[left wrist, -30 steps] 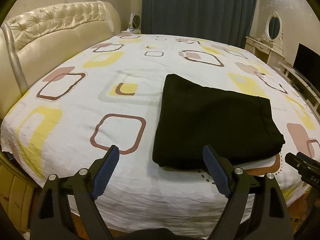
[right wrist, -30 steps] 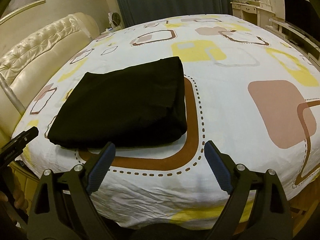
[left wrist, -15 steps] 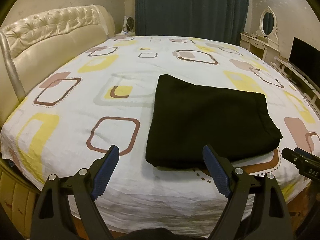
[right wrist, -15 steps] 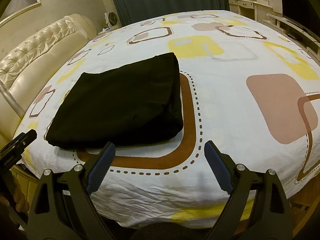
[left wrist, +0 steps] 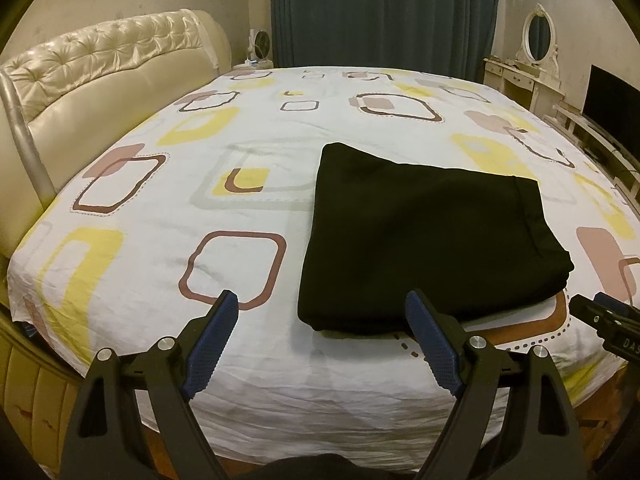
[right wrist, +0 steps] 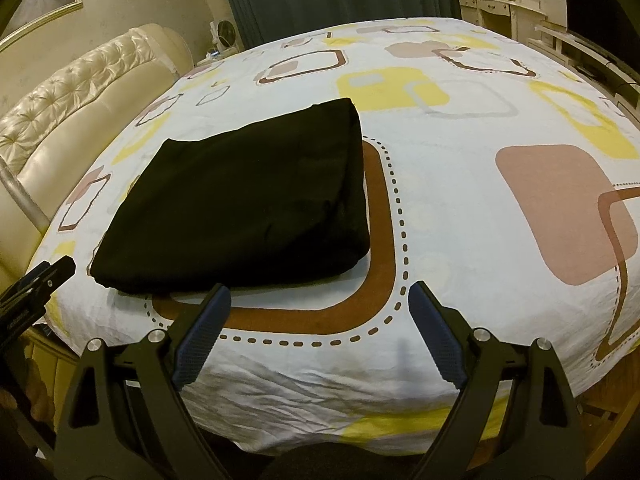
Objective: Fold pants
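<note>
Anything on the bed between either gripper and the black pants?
Nothing visible. Only bare patterned sheet lies between the open left gripper and the folded black pants, and likewise ahead of the open right gripper.

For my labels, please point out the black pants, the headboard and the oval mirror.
black pants [left wrist: 424, 236], left wrist view, middle of folded top.
headboard [left wrist: 108, 60], left wrist view, tufted upper part.
oval mirror [left wrist: 539, 33], left wrist view, glass.

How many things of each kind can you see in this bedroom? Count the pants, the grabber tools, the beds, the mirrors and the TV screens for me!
Folded black pants: 1
Grabber tools: 2, the left gripper and the right gripper, both open
Bed: 1
Oval mirror: 1
Dark TV screen: 1
Total: 6
</note>
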A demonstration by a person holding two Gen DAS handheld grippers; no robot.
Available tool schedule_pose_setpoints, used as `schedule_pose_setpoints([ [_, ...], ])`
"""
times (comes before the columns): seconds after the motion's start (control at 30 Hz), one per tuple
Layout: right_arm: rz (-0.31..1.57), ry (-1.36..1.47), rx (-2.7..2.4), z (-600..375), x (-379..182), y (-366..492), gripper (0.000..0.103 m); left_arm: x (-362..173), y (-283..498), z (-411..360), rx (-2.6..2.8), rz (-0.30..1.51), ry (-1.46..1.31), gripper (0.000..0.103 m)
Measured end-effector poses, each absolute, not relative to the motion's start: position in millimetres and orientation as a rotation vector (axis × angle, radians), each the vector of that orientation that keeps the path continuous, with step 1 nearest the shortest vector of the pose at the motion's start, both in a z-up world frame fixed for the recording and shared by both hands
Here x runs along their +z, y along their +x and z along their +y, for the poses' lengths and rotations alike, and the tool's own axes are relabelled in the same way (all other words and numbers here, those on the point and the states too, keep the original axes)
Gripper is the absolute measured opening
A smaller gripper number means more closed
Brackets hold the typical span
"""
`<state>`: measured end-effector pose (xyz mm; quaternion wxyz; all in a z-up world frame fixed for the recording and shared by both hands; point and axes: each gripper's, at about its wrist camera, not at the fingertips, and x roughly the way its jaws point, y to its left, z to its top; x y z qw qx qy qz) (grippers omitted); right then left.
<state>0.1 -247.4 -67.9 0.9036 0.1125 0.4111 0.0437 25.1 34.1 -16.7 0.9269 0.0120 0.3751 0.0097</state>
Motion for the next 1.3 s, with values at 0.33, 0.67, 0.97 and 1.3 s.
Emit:
schedule_pose_setpoints([
  [0.33,0.852,0.231,0.091,-245.8,-69.4,-0.8,0.09,-17.9,24.7,31.6,0.011,0.774,0.033,0.085],
  [0.67,0.857,0.23,0.093,-244.2,-70.8,-1.5,0.09,-18.3,23.6,28.6,0.008,0.773,0.037,0.085],
  [0.97,0.858,0.23,0.093,-243.5,-70.5,-1.6,0.09,-18.0,24.0,29.3,0.016,0.77,0.032,0.085],
  [1.3,0.867,0.225,0.099,-241.0,-73.2,-1.7,0.09,-18.2,23.9,30.8,0.017,0.775,0.022,0.085],
])
